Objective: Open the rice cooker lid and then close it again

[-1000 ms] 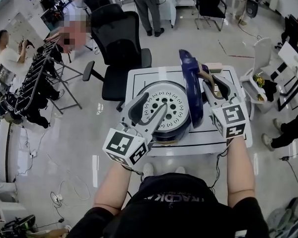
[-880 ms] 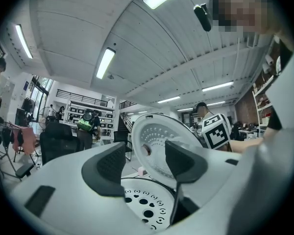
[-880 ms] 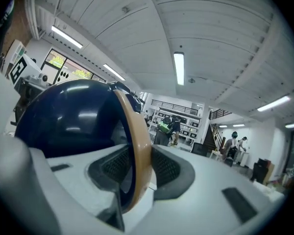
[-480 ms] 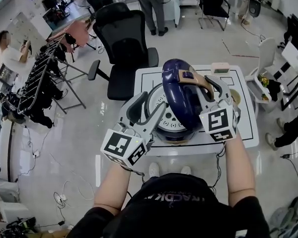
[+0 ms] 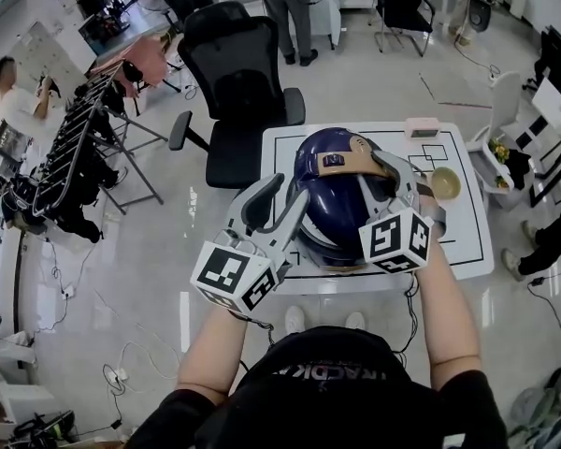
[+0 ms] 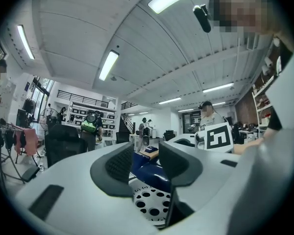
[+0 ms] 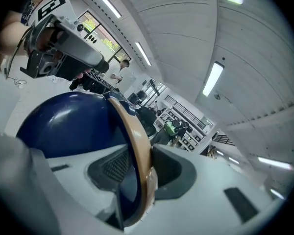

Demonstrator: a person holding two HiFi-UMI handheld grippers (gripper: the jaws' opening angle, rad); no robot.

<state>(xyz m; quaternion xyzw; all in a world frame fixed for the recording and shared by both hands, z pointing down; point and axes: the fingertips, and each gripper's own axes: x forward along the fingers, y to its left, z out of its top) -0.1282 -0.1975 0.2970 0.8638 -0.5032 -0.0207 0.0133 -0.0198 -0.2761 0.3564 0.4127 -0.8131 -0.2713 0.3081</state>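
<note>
White surface (image 5: pixel 467 241) with black lines taped or printed on it, sitting in a big open lab on a glossy pale floor. Past the fingers, on the far side of the surface, there's a black office chair (image 5: pixel 238 82), and way beyond that a person (image 5: pixel 285 7) stands by some more desks. Off to the left of the left fingers is a long rack (image 5: pixel 75 148) loaded with dark gear. On the surface itself, just right of the right fingers, there's a small yellowish bowl (image 5: pixel 445 183), and a bit further out a little pinkish box (image 5: pixel 421 126).

The navy rice cooker (image 5: pixel 341 241) sits right in front of both grippers, more or less between them. Its domed lid (image 5: pixel 332 204) is tipped most of the way down. From the left gripper view you can see a gap under it, with a white perforated plate (image 6: pixel 149 204) showing below the blue edge.

The right gripper (image 5: pixel 395 166) has the lid's tan handle (image 5: pixel 355 152) running straight between its fingers, which are clamped on it. The left gripper (image 5: pixel 290 191) is level, pointing at the cooker's left side. Its fingers have just been closing but they're partly apart with nothing pinched, and the cooker sits just past their tips.
</note>
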